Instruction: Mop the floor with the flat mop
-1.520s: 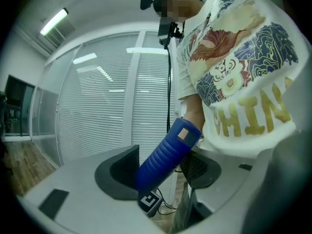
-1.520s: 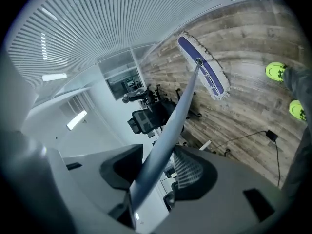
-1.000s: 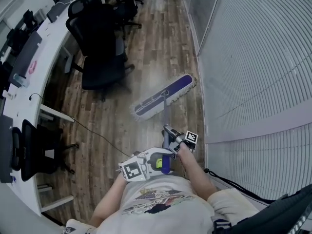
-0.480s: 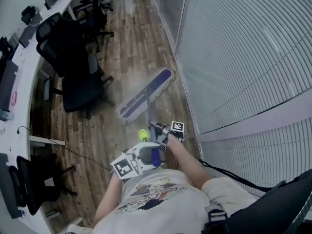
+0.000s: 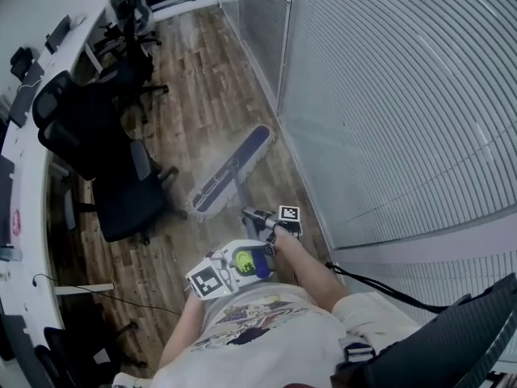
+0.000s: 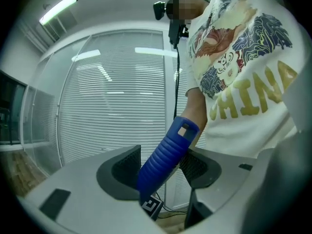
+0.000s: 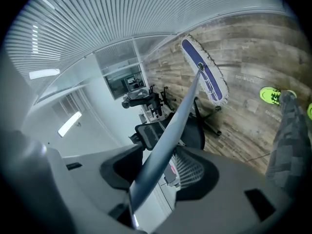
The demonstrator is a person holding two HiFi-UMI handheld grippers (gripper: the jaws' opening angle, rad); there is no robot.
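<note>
Two claws clamp the flat mop (image 5: 230, 172), left claw (image 6: 163, 168) on its blue grip (image 6: 165, 155), right claw (image 7: 158, 173) lower on the pole (image 7: 168, 130) for leverage, pressing the pad (image 7: 205, 76) flat along the floor (image 5: 202, 71) edge by the glass wall (image 5: 388, 95).

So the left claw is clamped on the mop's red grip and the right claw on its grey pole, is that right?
Not quite: the grip is blue, not red, as the left gripper view shows. The left claw is clamped on it, and the right claw is on the grey pole.
</note>
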